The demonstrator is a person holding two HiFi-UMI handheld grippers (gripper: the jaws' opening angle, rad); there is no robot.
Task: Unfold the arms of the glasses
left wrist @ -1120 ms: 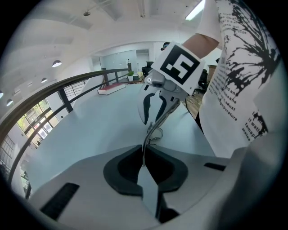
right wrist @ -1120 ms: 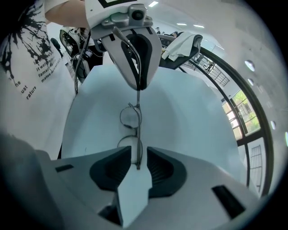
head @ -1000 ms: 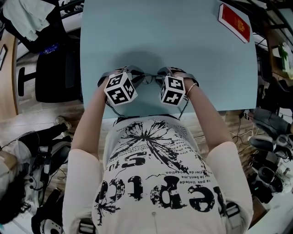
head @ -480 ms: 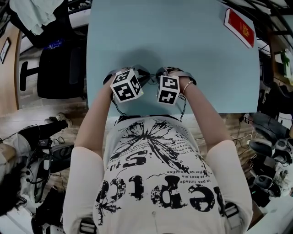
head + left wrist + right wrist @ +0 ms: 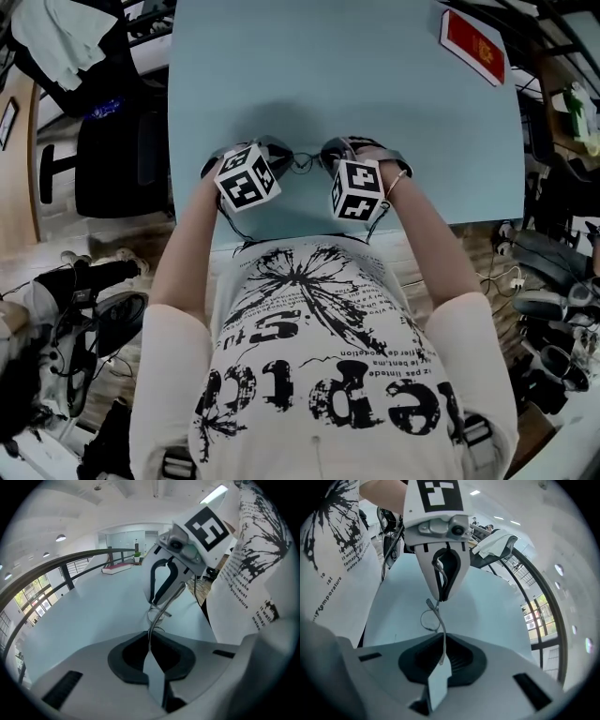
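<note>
Glasses, thin wire frame, are held between my two tools. L gripper is on the glasses' left, jaws pressed together on a thin wire part of the frame that runs straight into the pads. R gripper is on the glasses' right, jaws also closed, pinching a thin arm near its tip. Both tools slant down, tips facing each other w/ the lenses between.

Light-blue table is under the glasses; can't tell if the frame touches it. In head view the marker cubes sit on the near side of the glasses and cover both pinch points.

Red booklet lies well beyond the glasses, up and to the right, at the table's far corner. Black office chair stands left of the glasses, off the table. Cables & gear are on the floor right of the glasses. My white printed shirt is on the glasses' near side.
</note>
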